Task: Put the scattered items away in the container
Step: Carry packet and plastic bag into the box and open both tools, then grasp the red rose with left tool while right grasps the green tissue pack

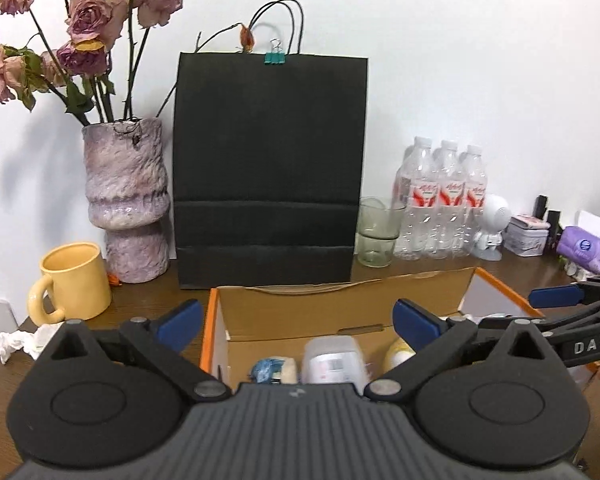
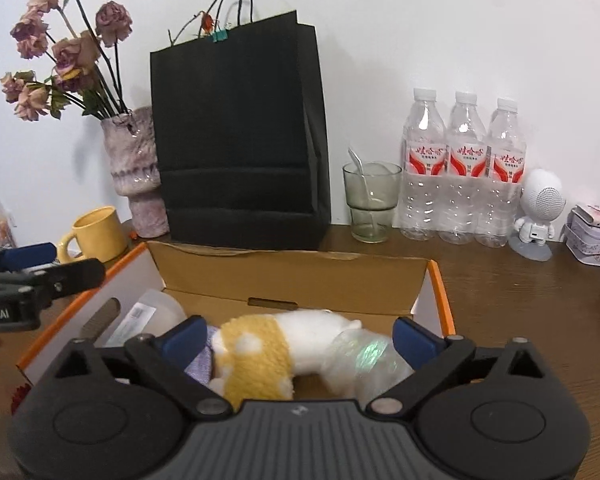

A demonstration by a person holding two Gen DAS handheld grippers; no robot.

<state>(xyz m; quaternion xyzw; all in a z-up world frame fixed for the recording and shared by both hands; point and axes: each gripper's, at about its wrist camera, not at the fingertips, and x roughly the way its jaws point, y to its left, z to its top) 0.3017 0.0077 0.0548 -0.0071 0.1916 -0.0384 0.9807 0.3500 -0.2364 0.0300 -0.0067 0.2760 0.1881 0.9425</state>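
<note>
An open cardboard box with orange edges (image 1: 340,300) (image 2: 284,276) sits on the brown table. Inside lie a white and yellow plush toy (image 2: 268,344), a white plastic jar (image 1: 332,356) (image 2: 156,312), a clear iridescent wrapped item (image 2: 376,356) and a blue-wrapped item (image 1: 264,368). My left gripper (image 1: 298,320) is open and empty above the box's near left part. My right gripper (image 2: 300,336) is open and empty above the plush toy. Each gripper shows at the edge of the other's view.
Behind the box stand a black paper bag (image 1: 268,168), a purple vase of dried roses (image 1: 126,200), a yellow mug (image 1: 74,280), a glass (image 2: 372,200), three water bottles (image 2: 464,168), a white robot figure (image 2: 538,212) and a tin (image 2: 594,236). Crumpled tissue (image 1: 20,342) lies left.
</note>
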